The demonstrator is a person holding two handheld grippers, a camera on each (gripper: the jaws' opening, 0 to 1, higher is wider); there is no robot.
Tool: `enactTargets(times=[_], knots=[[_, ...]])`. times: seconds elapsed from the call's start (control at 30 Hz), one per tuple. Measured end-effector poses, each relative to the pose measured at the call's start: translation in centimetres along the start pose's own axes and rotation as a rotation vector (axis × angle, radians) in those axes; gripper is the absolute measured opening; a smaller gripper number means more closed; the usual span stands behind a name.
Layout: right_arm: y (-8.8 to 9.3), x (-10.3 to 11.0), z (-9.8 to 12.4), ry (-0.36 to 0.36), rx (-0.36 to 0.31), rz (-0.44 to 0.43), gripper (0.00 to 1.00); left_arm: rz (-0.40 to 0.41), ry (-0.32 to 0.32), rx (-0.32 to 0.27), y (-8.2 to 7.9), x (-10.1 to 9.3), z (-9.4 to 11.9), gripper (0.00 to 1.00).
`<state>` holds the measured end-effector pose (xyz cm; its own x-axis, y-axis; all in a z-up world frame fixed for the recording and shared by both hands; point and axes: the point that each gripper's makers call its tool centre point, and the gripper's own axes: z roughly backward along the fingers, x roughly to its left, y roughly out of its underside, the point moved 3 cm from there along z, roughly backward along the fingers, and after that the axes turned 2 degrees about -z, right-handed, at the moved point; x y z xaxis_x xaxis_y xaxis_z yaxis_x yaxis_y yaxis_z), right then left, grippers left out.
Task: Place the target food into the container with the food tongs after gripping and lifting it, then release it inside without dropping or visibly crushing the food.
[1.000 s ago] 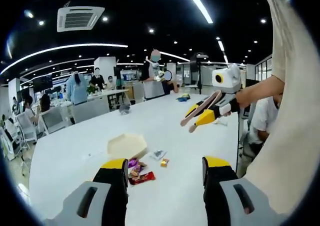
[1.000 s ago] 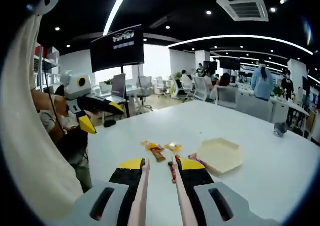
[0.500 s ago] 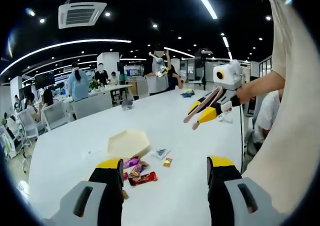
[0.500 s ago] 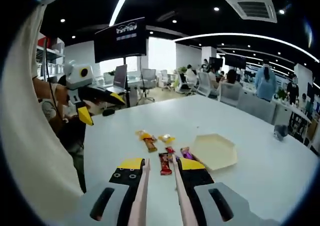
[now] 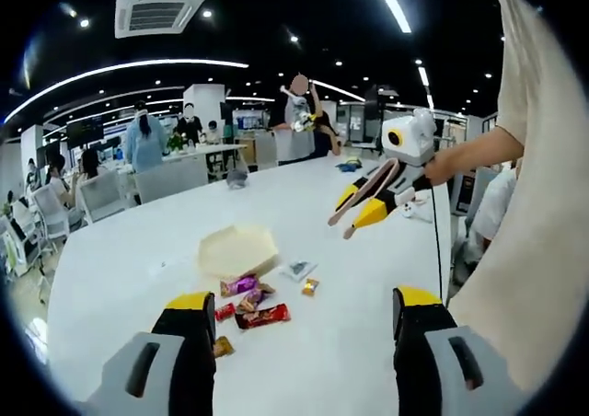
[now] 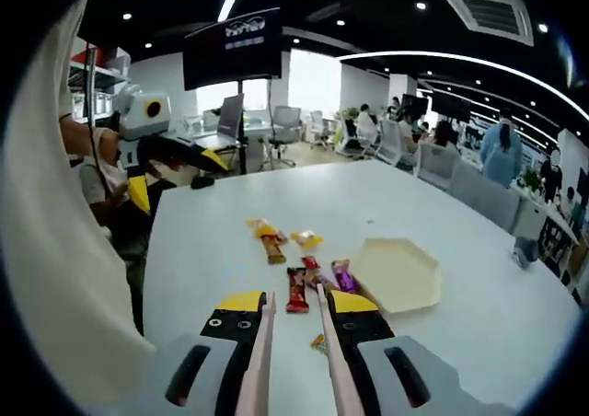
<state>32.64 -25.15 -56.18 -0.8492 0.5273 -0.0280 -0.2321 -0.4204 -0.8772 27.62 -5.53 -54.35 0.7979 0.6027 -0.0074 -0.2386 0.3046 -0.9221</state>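
Several wrapped snack bars (image 6: 296, 289) lying scattered on the white surface (image 6: 442, 204), just beside the pale hexagonal container (image 6: 398, 272). Left hand-held gripper (image 5: 299, 329) hovering above them, spread wide and carrying nothing. Right hand-held gripper (image 6: 294, 317) hanging over the snacks, nearly closed on pinkish food tongs (image 6: 333, 379), gripping no food.

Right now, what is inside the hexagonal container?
The hexagonal container looks empty; its bare pale bottom shows. The wrapped snacks lie beside it on the table.
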Motion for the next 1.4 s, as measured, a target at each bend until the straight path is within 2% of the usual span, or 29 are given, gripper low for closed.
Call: enactTargets(times=[0.13,0.3,0.5,0.77,0.87,1.0,1.1,1.17,1.4], knots=[[0.9,-0.5,-0.7,-0.010,0.029,0.015,0.26,-0.002,0.004,0.005,0.1,-0.1,0.0,0.82],[2.8,-0.6,-1.8,-0.043,0.103,0.055,0.26,0.008,-0.001,-0.003,-0.2,0.0,0.2,0.85],[4.6,-1.1,-2.5,-0.060,0.156,0.073,0.26,0.011,-0.009,0.005,-0.2,-0.1,0.5,0.85],[5.5,-1.3,-2.7,-0.082,0.193,0.094,0.26,0.015,-0.017,0.011,0.0,-0.4,0.8,0.86],[5.6,-1.6,-2.8,-0.078,0.201,0.102,0.26,0.016,-0.020,0.026,0.3,-0.5,0.9,0.81],[5.3,-2.3,-3.0,-0.076,0.209,0.118,0.26,0.018,-0.024,0.033,0.5,-0.6,1.0,0.81],[5.4,-2.7,-3.4,-0.089,0.232,0.151,0.26,0.019,-0.027,0.032,0.5,-0.7,1.1,0.84],[5.5,-2.9,-3.5,-0.092,0.239,0.158,0.26,0.016,-0.055,0.035,0.7,-0.3,1.1,0.91],[6.1,-3.4,-3.9,-0.123,0.280,0.196,0.26,0.023,-0.059,0.037,0.7,-0.6,1.5,0.90]])
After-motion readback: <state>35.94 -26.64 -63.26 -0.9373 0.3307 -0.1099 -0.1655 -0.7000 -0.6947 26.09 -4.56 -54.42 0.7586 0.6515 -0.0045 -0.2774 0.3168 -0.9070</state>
